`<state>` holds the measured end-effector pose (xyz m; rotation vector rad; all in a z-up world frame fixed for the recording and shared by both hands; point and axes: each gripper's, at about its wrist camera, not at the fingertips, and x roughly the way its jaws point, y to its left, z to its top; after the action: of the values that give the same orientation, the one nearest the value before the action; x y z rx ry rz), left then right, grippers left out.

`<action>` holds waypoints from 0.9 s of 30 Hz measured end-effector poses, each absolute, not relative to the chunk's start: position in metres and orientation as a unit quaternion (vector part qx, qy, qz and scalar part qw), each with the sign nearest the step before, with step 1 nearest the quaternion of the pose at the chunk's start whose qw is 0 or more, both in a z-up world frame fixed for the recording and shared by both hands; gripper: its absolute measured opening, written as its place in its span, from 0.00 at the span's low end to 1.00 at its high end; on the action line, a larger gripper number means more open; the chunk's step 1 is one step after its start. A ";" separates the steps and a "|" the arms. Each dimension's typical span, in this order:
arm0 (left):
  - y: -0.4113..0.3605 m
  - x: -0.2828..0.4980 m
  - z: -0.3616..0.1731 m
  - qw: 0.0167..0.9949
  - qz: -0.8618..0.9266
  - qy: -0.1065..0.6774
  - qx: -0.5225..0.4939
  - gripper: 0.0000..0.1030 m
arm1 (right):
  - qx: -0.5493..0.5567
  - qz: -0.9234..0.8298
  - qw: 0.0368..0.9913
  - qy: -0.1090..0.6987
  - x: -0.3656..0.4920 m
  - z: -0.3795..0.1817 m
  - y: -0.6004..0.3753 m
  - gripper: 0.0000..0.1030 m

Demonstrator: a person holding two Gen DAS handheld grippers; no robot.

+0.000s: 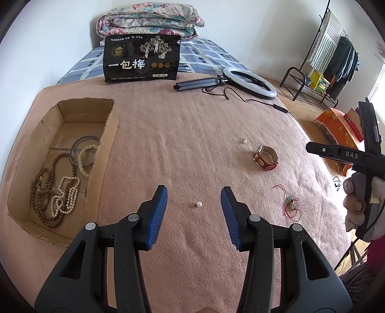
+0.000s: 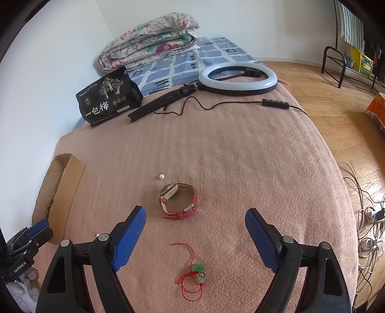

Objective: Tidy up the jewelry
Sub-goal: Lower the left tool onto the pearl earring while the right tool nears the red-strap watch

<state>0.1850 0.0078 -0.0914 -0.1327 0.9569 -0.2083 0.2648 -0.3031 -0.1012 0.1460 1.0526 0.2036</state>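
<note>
My left gripper [image 1: 194, 196] is open and empty, with a small pearl earring [image 1: 198, 204] lying on the pink blanket between its blue pads. A cardboard box [image 1: 109, 134] at the left holds bead necklaces [image 1: 48, 195], a pearl strand [image 1: 67, 195] and bangles [image 1: 84, 154]. A second pearl [image 1: 244, 141], a red-strapped watch [image 1: 266, 157] and a green pendant on red cord [image 1: 290, 203] lie to the right. My right gripper [image 2: 195, 218] is open and empty, above the pendant [image 2: 198, 273] and just short of the watch [image 2: 178, 199]. The far pearl [image 2: 161, 176] lies beyond the watch.
A black snack bag [image 1: 142, 60], a ring light with tripod and cable [image 1: 250, 81] and a folded quilt [image 1: 149, 19] lie at the far end of the bed. The wood floor, a clothes rack [image 1: 334, 60] and cables [image 2: 365, 211] are off the right edge.
</note>
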 end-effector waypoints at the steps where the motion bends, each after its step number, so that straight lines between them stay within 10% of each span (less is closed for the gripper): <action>1: 0.006 0.185 -0.094 0.879 -0.102 0.461 -0.062 0.46 | 0.069 0.097 0.856 0.503 0.266 -0.103 -0.302 0.83; 27: -0.028 0.198 -0.162 0.851 -0.141 0.505 0.015 0.32 | 0.051 0.107 0.828 0.548 0.303 -0.149 -0.288 0.61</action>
<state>0.1984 -0.0280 -0.1622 0.0323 1.0632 -0.2978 0.3027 -0.2880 -0.1493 0.1092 1.1639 0.2272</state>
